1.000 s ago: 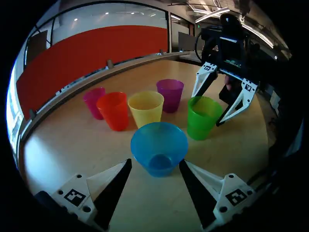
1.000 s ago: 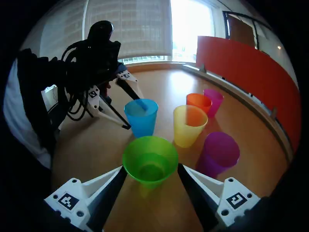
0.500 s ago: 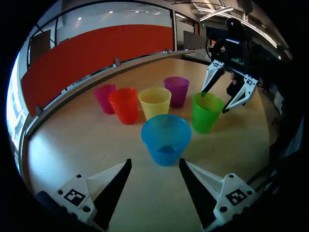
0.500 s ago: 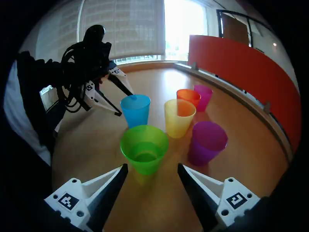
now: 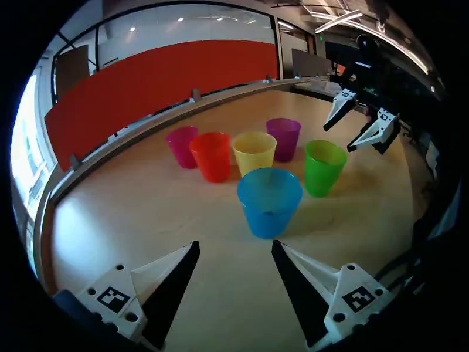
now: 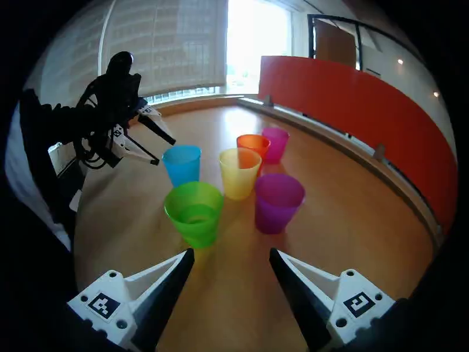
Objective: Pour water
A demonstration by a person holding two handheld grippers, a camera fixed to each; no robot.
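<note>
We see the blue cup [image 5: 269, 202] upright on the table [image 5: 146, 217], just in front of the yellow cup [image 5: 254, 152] on the side nearer the left gripper [image 5: 235, 243]. The green cup [image 5: 324, 167] stands upright near the yellow cup too, on the side nearer the right gripper [image 6: 231, 251]. Whether either cup holds water we cannot tell. In the left gripper view the orange cup [image 5: 211, 155] sits just left of the yellow cup, with the pink cup [image 5: 182, 145] beyond the orange one. The purple cup [image 5: 284, 138] stands just right of the yellow cup and slightly behind it. All six cups form one close cluster around the yellow cup. The left gripper's fingers are spread wide and hold nothing. Their tips stop short of the blue cup, farther from the yellow cup than the blue cup is. The right gripper is likewise spread with nothing between its fingers. Its tips lie apart from the green cup, on the side away from the yellow cup. Beyond the yellow cup, past the table's far edge, runs a red wall [image 5: 158, 76]. In the right gripper view a bright window [image 6: 252, 41] lies behind the yellow cup.
</note>
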